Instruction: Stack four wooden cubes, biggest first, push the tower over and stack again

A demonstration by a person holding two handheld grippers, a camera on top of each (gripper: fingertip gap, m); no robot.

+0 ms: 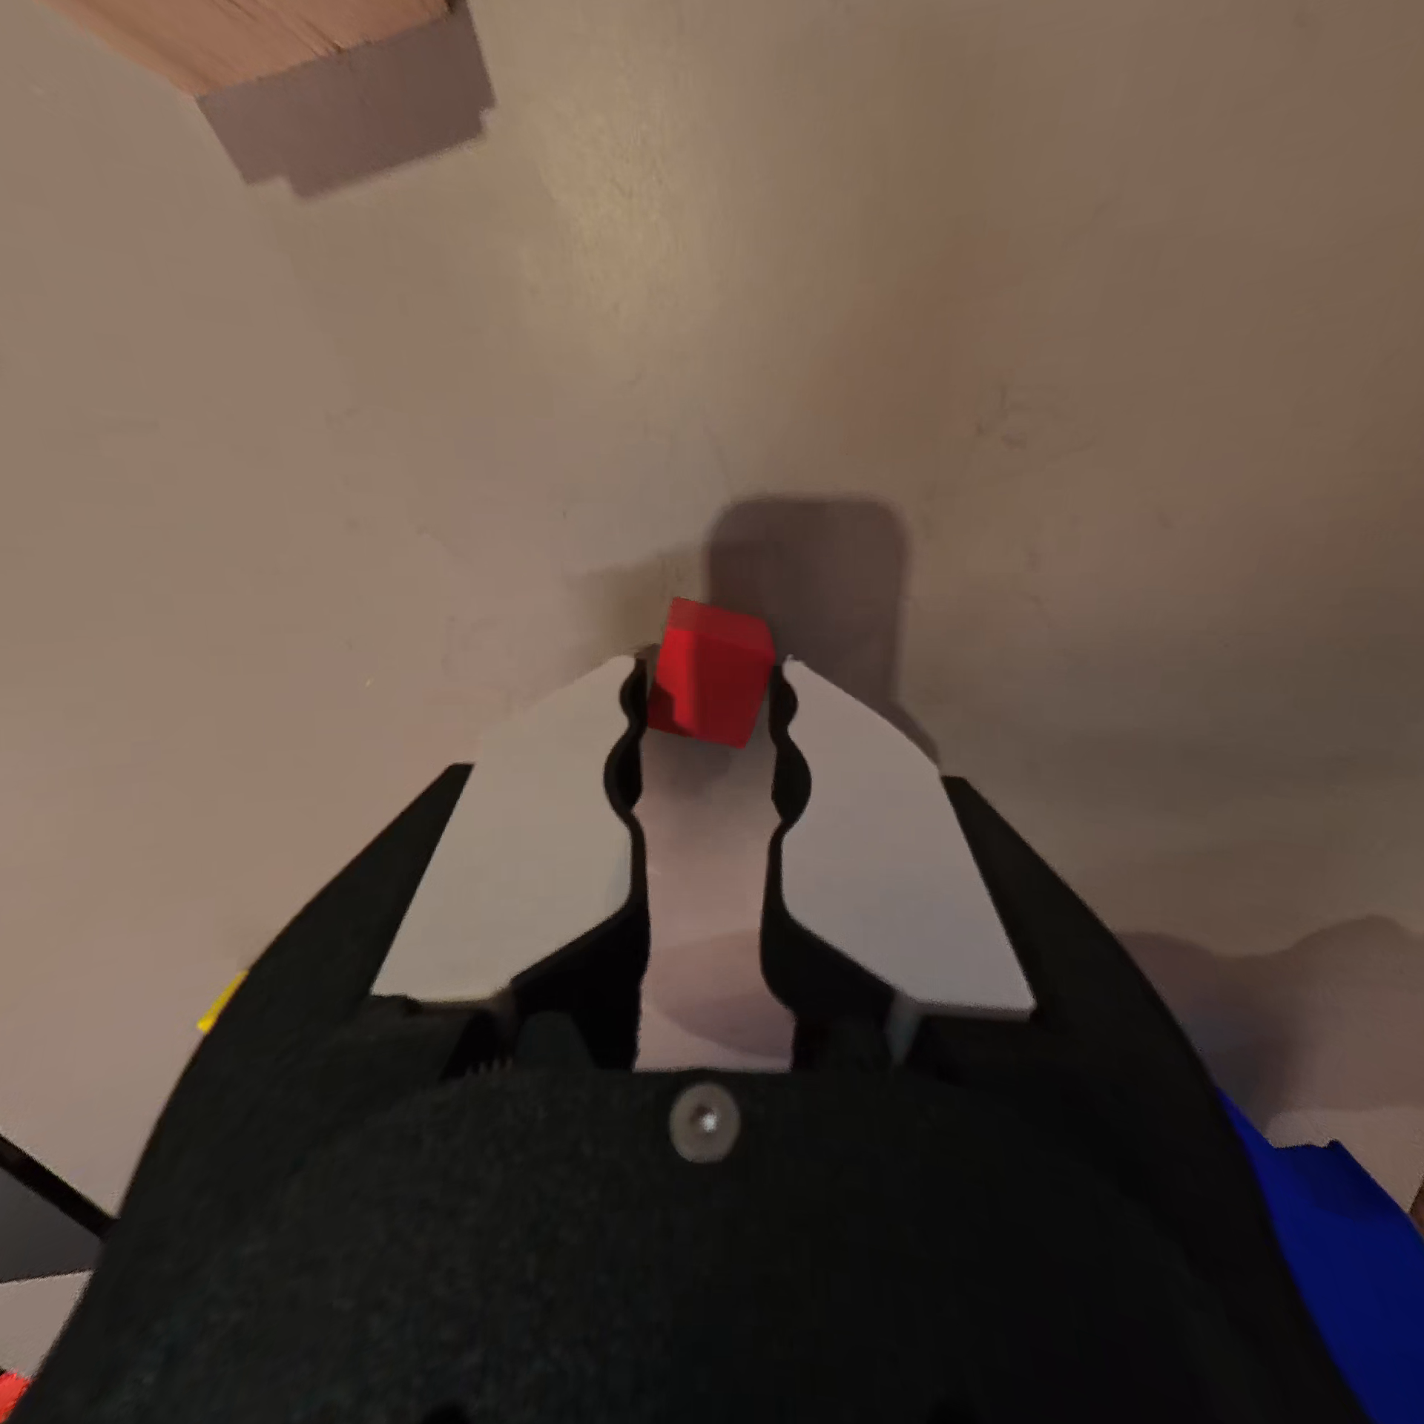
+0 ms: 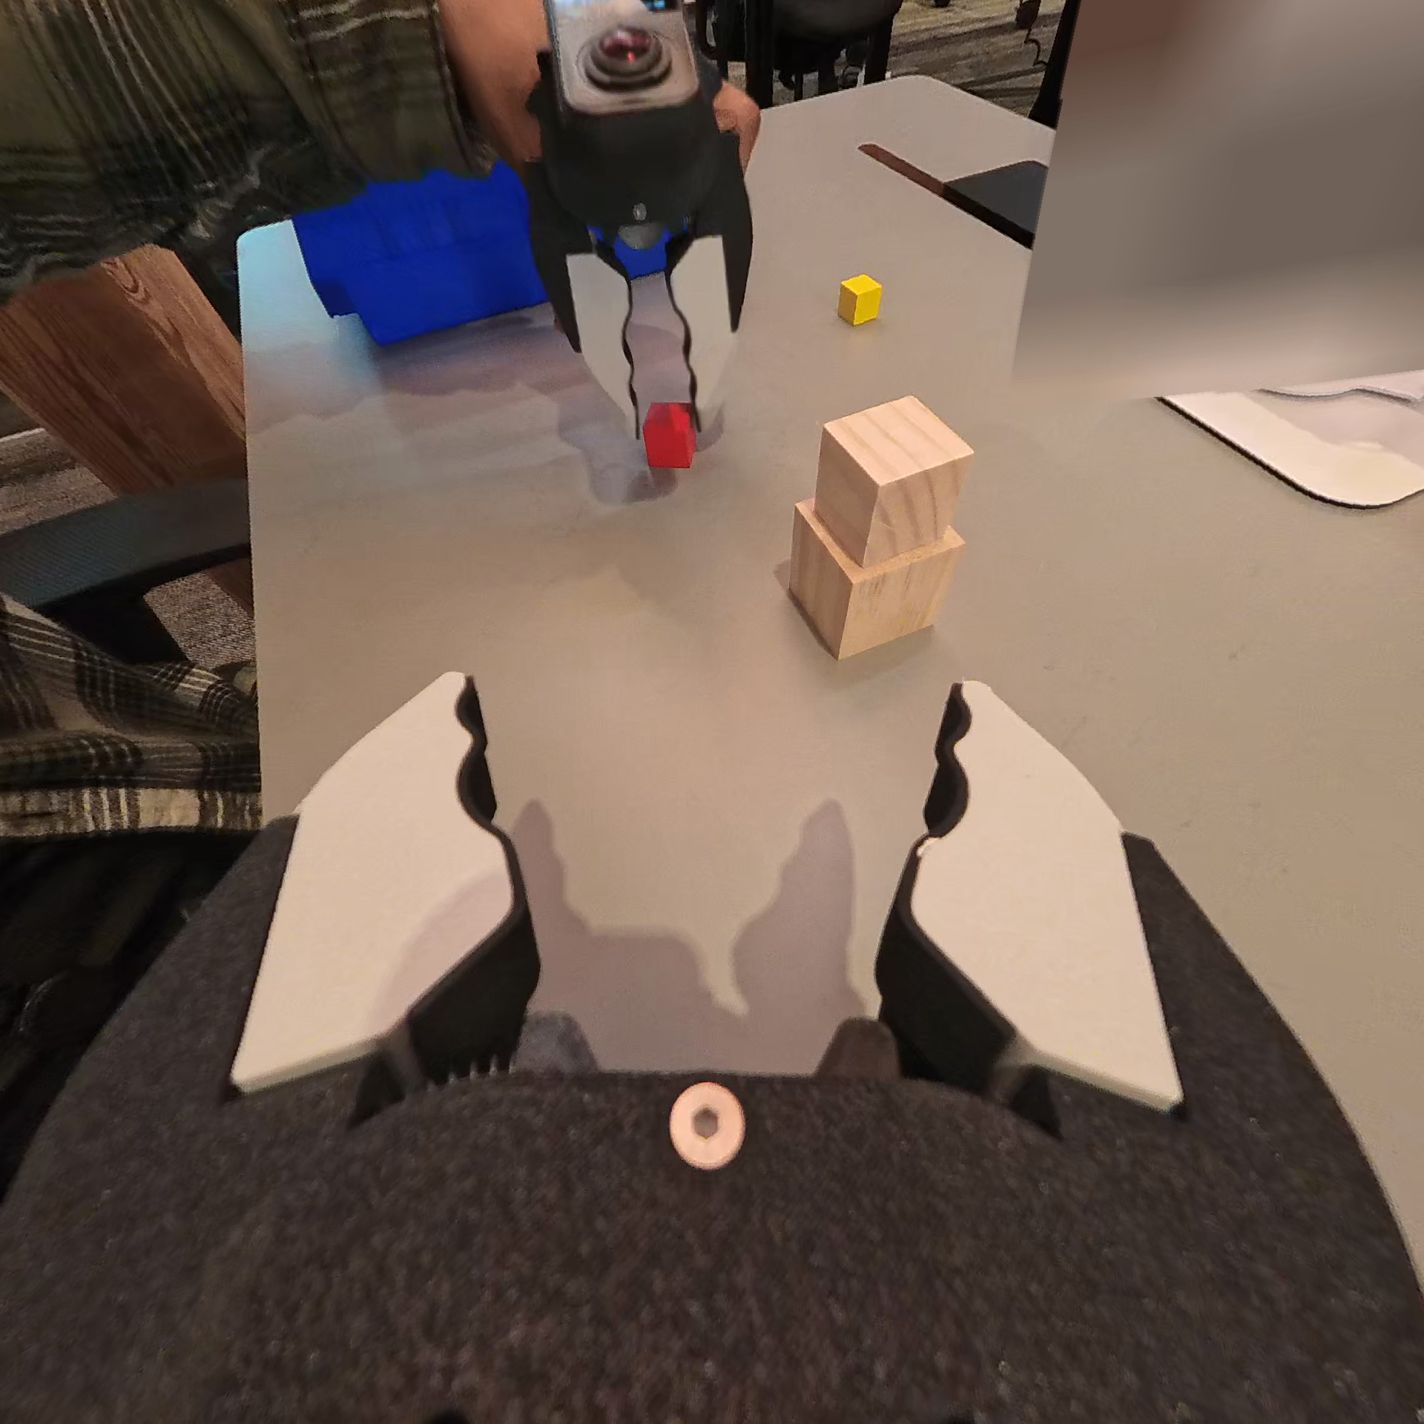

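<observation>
While the left gripper point(image 1: 709, 663) is pointed down at the grey surface point(image 1: 308, 462), a small red cube point(image 1: 713, 682) is pinched between its jaws, tilted and seemingly clear of the surface, with its shadow cast beneath. Seen from the right wrist view, that same left gripper point(image 2: 669, 420) is shown across the surface point(image 2: 462, 616), with the red cube point(image 2: 669, 445) at its tips and a blue object point(image 2: 424, 246) behind it. Farther right, a two-cube tower is seen: a smaller pale wooden cube point(image 2: 890, 478) is set, slightly turned, on a larger pale wooden cube point(image 2: 874, 589). Beyond the tower, a small yellow cube point(image 2: 859, 299) is left alone, well apart from it. Nearest the camera, the right gripper point(image 2: 713, 693) is held with its jaws spread wide and nothing between them.
</observation>
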